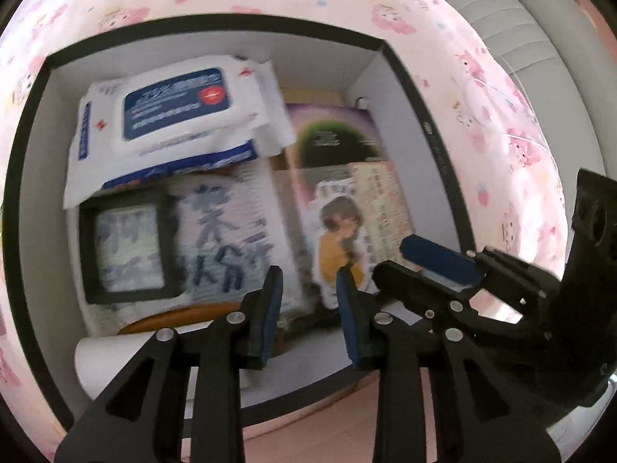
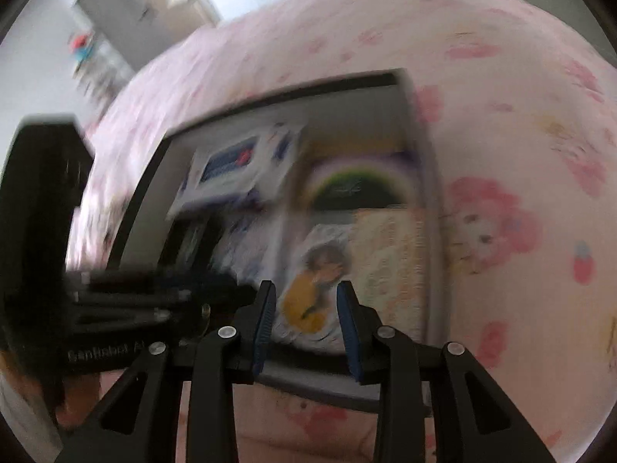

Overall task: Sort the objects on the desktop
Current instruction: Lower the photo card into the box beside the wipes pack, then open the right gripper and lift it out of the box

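a black-rimmed box [image 1: 389, 54] with white inner walls sat on a bed covered in a pink sheet [image 1: 482, 88] printed with cartoon figures. in the box, a wet wipes pack [image 1: 173, 104] with a blue label lay at the far left, overlapping a white packet with blue characters [image 1: 231, 231]. a black-framed item [image 1: 127, 243] rested on that packet's left part. to the right lay a purple and green package [image 1: 335, 135], and nearer, a card with a girl in yellow [image 1: 339, 247] beside a pale printed sheet [image 1: 385, 200]. a white roll [image 1: 92, 362] showed at the near left edge.

the left tool [image 1: 308, 308] hung over the near side of the box, its blue-padded fingers parted and holding nothing. the right tool [image 2: 306, 322] hovered over the near right corner, likewise parted and empty; both views were blurred. in the right wrist view, a grey door [image 2: 127, 7] and pale walls showed beyond the bed.
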